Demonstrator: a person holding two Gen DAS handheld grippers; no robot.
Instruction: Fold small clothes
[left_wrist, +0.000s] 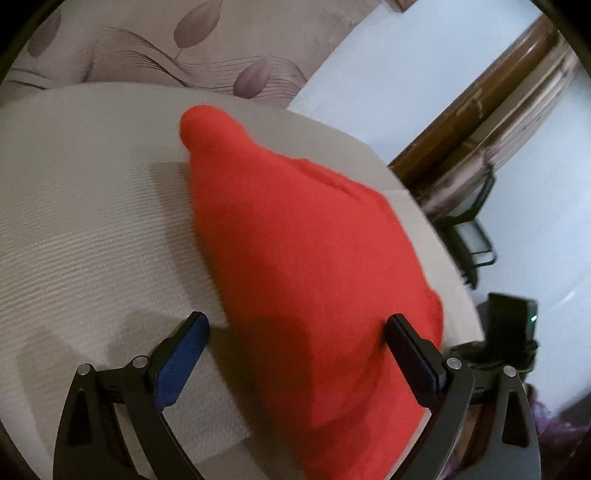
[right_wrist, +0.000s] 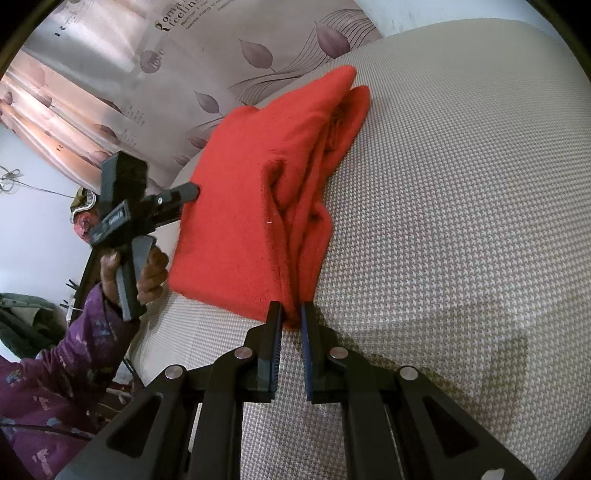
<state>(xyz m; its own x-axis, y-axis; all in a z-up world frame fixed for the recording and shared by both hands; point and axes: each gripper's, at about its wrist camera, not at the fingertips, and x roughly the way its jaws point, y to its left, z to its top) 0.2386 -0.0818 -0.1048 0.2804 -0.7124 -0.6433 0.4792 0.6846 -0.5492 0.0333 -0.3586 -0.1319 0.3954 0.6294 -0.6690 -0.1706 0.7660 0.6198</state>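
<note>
A red knitted garment (left_wrist: 295, 258) lies folded on the beige woven surface (left_wrist: 92, 221). In the left wrist view my left gripper (left_wrist: 295, 325) is open, its jaws wide apart over the cloth's near edge, the right finger touching the fabric. In the right wrist view the garment (right_wrist: 258, 192) is bunched in folds, and my right gripper (right_wrist: 293, 314) is shut on its near corner. The left gripper (right_wrist: 184, 194) shows there too, held in a hand at the cloth's left edge.
A leaf-patterned curtain (right_wrist: 184, 74) hangs behind the surface. In the left wrist view a wooden door frame (left_wrist: 480, 110), a dark metal rack (left_wrist: 469, 229) and a black device (left_wrist: 509, 325) stand beyond the surface's right edge. The person's purple sleeve (right_wrist: 74, 369) is at left.
</note>
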